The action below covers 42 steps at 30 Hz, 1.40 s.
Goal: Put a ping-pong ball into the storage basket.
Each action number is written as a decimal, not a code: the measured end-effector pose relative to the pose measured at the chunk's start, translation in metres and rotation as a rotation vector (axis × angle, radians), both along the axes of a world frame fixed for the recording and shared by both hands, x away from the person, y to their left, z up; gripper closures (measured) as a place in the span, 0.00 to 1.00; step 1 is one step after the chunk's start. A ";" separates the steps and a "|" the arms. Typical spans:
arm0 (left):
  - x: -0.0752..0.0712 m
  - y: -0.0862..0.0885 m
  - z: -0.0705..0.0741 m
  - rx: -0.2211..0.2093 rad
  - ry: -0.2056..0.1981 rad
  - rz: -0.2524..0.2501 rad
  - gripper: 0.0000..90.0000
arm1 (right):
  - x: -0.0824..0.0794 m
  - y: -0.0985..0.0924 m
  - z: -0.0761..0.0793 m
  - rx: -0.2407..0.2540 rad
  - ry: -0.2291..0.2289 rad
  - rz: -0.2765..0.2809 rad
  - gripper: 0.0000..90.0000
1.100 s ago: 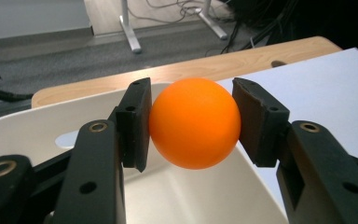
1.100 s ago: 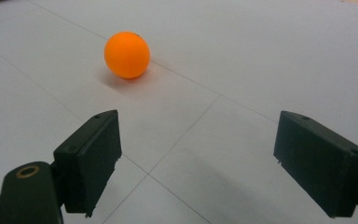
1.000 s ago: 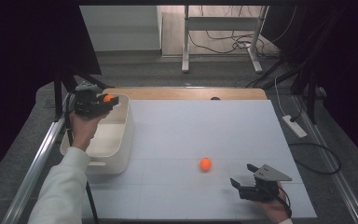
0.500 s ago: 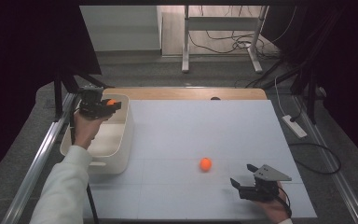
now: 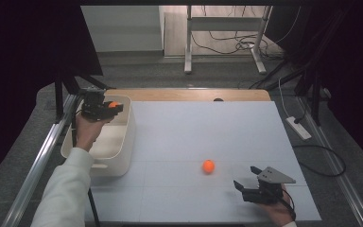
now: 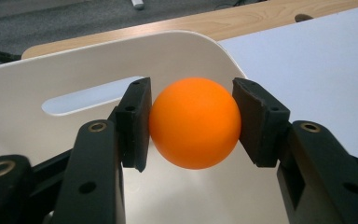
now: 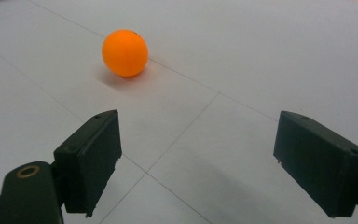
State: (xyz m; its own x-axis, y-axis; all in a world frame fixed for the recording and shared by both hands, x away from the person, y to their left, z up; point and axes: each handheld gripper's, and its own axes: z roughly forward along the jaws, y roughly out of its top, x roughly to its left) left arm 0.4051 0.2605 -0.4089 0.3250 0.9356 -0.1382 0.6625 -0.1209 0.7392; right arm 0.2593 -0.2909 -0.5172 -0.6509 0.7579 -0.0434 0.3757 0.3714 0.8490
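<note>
lab test bay, dark curtains [image 5: 33,52], loose floor cables [image 5: 227,40], metal frame [image 5: 189,42]

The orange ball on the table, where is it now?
In the high view the loose orange ball lies on the white table, right of the white bin, just ahead of the open right tool.

No readable text, label, brand, number or sign in any view. Small dark mark near top of loose orange ball [image 7: 125,52] on white table sheet [image 7: 270,56], right gripper view: too small to read. Orange ball held between jaws [image 6: 195,122], left gripper view: plain surface. White plastic bin [image 6: 98,65]: unmarked.
</note>
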 end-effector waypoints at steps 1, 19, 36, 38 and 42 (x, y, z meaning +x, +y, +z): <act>0.000 0.000 0.000 -0.002 -0.001 -0.001 0.55 | 0.000 0.000 0.000 0.000 0.000 0.001 0.16; -0.017 -0.005 0.012 -0.083 -0.122 -0.045 0.17 | 0.000 0.000 0.000 0.003 -0.007 0.003 0.16; -0.042 -0.018 0.028 -0.131 -0.169 -0.108 0.15 | 0.001 -0.004 0.001 0.019 -0.012 -0.021 0.16; -0.045 -0.020 0.030 -0.134 -0.176 -0.121 0.15 | 0.001 -0.005 0.002 0.021 -0.017 -0.027 0.16; -0.051 -0.027 0.031 -0.153 -0.186 -0.150 0.15 | 0.002 -0.005 0.002 0.021 -0.020 -0.026 0.16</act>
State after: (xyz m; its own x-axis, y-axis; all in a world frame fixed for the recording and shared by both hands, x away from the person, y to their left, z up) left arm 0.3540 0.2333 -0.3776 0.4913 0.8479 -0.1990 0.4967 -0.0851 0.8637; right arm 0.2614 -0.2961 -0.5148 -0.6298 0.7757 -0.0404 0.3677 0.3436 0.8642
